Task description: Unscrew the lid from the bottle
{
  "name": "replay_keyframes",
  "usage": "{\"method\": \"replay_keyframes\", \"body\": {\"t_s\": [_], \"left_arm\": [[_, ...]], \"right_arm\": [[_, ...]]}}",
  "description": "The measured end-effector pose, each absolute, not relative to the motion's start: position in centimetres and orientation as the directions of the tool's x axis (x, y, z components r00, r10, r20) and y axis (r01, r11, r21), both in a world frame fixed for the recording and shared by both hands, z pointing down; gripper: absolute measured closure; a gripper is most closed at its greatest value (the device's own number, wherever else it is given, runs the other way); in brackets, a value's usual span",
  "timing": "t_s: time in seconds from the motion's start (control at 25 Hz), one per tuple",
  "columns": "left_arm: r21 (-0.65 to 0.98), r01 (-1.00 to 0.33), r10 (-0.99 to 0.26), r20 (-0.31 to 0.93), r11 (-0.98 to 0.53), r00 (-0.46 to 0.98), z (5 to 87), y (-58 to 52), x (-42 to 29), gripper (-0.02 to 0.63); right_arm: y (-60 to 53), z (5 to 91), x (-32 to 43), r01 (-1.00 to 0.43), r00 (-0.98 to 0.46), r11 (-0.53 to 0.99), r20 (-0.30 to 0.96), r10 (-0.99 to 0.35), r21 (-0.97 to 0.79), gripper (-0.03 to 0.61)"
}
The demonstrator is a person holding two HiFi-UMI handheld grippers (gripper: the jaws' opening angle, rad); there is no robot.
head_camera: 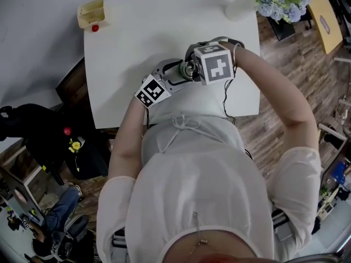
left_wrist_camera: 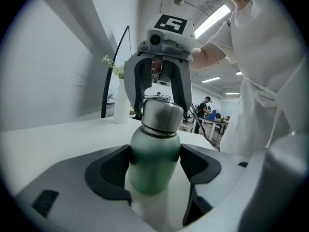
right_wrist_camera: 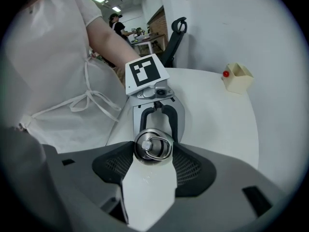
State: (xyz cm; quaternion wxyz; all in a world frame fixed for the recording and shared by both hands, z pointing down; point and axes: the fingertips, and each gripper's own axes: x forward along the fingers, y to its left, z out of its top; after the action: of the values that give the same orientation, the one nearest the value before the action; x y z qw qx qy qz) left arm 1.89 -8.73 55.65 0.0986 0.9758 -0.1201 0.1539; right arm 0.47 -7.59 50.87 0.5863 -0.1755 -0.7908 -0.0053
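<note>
A green metal bottle with a silver lid stands upright near the front of the white table. My left gripper is shut on the bottle's body, one pad on each side. My right gripper comes down from above, and its pads touch the lid on both sides; the lid's ring lies flat on top. In the head view the two grippers meet over the bottle, the right gripper's marker cube hiding most of it.
A small beige box with a red ball beside it sits at the table's far left corner. A white vase of pale blue flowers stands at the far right corner. A black chair is left of the table.
</note>
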Motion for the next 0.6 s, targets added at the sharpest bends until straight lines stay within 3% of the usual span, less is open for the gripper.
{"method": "replay_keyframes", "body": {"t_s": [0.24, 0.4, 0.6], "left_arm": [[0.168, -0.269, -0.206, 0.316, -0.948, 0.926, 55.5, -8.8, 1.9, 0.273], [0.157, -0.261, -0.201, 0.32, -0.952, 0.926, 55.5, -8.7, 1.9, 0.273], [0.157, -0.259, -0.197, 0.326, -0.953, 0.924, 55.5, -8.6, 2.0, 0.273]], "right_arm": [[-8.6, 49.7, 1.3, -0.051, -0.41, 0.978, 0.897, 0.166, -0.204, 0.262], [-8.9, 50.1, 1.5, -0.345, -0.474, 0.9, 0.877, 0.078, -0.266, 0.29], [-8.2, 50.4, 1.2, -0.513, -0.495, 0.804, 0.869, 0.011, -0.302, 0.293]]}}
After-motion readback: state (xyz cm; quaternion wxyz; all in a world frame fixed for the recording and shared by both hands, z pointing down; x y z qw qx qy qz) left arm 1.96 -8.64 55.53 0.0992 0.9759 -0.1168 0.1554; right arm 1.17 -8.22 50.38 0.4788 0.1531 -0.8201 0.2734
